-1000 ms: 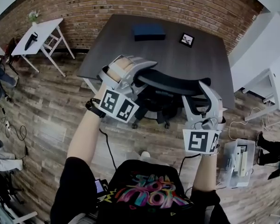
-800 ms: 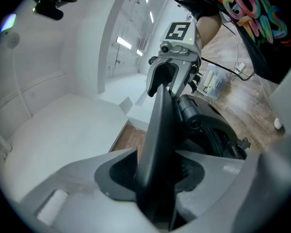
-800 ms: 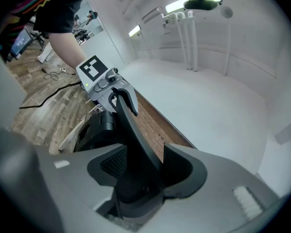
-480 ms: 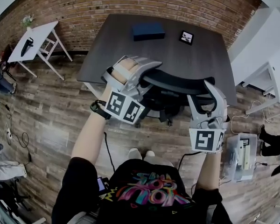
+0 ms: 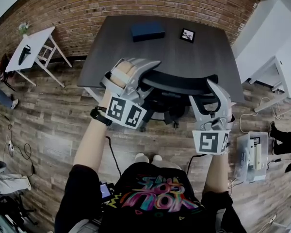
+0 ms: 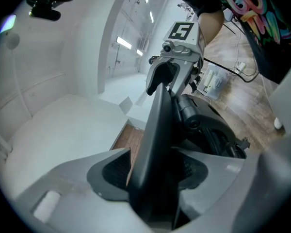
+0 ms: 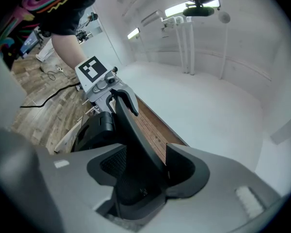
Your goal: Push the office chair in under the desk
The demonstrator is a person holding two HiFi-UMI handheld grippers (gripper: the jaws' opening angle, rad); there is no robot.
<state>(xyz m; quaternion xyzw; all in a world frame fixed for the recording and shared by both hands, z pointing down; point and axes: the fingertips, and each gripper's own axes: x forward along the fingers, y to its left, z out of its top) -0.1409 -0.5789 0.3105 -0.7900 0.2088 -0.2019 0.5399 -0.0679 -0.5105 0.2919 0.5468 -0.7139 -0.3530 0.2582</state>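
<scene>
The black office chair [image 5: 177, 83] stands at the near edge of the dark desk [image 5: 208, 52], its seat partly under the top. My left gripper [image 5: 145, 69] straddles the left end of the backrest's top edge. In the left gripper view the backrest [image 6: 157, 130] runs between the jaws of that gripper [image 6: 153, 174], which are opening, with a gap at the left pad. My right gripper [image 5: 211, 93] holds the right end. In the right gripper view the backrest [image 7: 131, 135] fills the space between the pads of the right gripper [image 7: 140, 171].
A blue box [image 5: 148, 31] and a small framed picture [image 5: 187, 34] lie on the desk near the brick wall [image 5: 136, 4]. A white side table [image 5: 31, 45] stands at the left, white furniture [image 5: 281, 38] at the right. A box of items [image 5: 252, 161] and cables lie on the wooden floor.
The chair and both grippers have shifted a little towards the desk, and the person has stepped forward behind it. Both grippers stay at the backrest's top edge.
</scene>
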